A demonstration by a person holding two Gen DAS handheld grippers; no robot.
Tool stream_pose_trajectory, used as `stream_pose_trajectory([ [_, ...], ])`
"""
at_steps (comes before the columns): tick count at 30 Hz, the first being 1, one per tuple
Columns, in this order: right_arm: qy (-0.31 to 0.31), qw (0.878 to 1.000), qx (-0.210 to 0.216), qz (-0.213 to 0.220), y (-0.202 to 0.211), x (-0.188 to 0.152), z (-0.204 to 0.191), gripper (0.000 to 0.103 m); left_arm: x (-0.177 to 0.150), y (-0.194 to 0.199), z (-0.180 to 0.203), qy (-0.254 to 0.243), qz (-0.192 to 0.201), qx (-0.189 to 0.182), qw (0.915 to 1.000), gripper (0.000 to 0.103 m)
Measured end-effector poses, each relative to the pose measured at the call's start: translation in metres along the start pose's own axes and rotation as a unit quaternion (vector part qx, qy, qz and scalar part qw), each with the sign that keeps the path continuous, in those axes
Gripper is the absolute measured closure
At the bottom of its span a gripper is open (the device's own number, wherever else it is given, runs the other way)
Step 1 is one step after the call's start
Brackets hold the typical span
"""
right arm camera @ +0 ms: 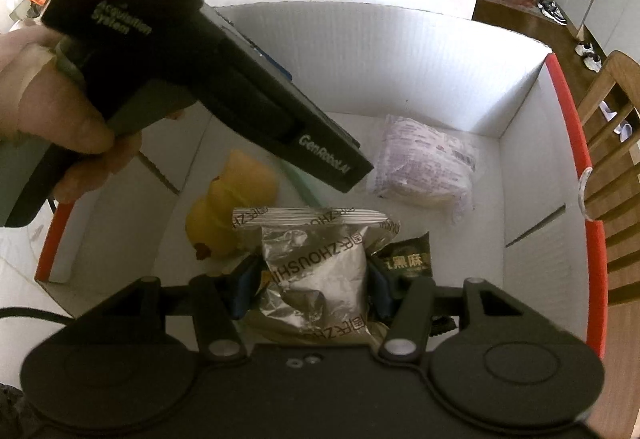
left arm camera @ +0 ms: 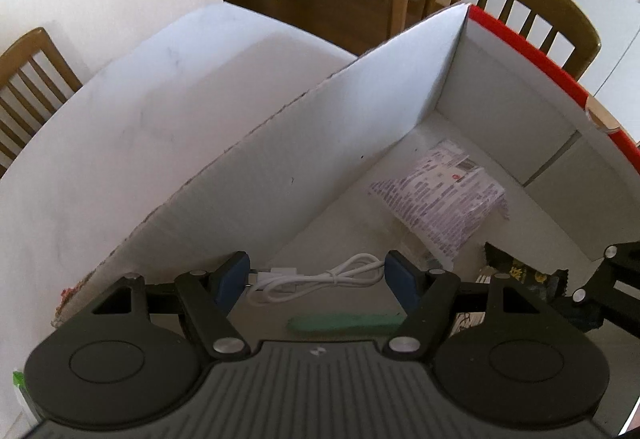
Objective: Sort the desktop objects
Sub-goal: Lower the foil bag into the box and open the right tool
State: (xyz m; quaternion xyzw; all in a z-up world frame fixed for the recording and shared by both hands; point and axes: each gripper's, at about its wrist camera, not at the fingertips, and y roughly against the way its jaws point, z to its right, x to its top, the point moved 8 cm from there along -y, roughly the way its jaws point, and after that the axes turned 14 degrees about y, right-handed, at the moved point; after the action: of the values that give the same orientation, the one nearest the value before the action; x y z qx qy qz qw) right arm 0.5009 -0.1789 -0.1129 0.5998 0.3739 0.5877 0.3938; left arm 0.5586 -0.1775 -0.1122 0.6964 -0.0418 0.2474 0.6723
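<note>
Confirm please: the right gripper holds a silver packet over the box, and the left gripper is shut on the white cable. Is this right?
Not quite. In the left wrist view the left gripper is open, its pads on either side of the white cable. The right gripper does hold the silver packet over the box.

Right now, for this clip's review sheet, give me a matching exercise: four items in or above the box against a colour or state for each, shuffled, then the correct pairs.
Items:
1. silver snack packet
2. white cable
3. rubber duck
4. black snack packet

States:
A. yellow, lying on the box floor
B. coiled, between the open left claw fingers
C. clamped in the right claw
D. dark wrapper, just right of the silver one

Pairs: 1-C, 2-B, 3-A, 4-D
</note>
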Motion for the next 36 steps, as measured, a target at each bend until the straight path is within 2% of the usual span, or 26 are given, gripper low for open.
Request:
stream_pose_trajectory([
  [7,0.000,1.000,-0.001,0.000,0.000,0.002,0.000,0.044,0.002,0.000,-0.001,0.009,0.000,-0.001,1.0000,0.026],
  [11,0.004,1.000,-0.005,0.010,0.007,0.005,0.000,0.033,0.004,0.005,-0.003,0.014,0.006,-0.008,0.9999,0.020],
  [15,0.002,1.000,-0.005,0.021,0.018,0.004,-0.004,0.028,0.006,0.010,-0.005,0.019,0.013,-0.012,0.9997,0.017],
  [17,0.000,1.000,-0.006,0.027,0.023,0.004,-0.003,0.018,0.005,0.014,-0.008,0.025,0.016,-0.016,0.9994,0.017],
  [27,-0.002,0.999,-0.008,0.053,0.046,0.006,-0.002,0.016,-0.007,0.051,-0.004,0.039,0.031,-0.028,0.9984,0.016],
  [36,-0.009,0.997,-0.010,0.078,0.056,0.006,-0.003,0.016,-0.019,0.093,-0.013,0.061,0.064,-0.034,0.9955,0.016],
])
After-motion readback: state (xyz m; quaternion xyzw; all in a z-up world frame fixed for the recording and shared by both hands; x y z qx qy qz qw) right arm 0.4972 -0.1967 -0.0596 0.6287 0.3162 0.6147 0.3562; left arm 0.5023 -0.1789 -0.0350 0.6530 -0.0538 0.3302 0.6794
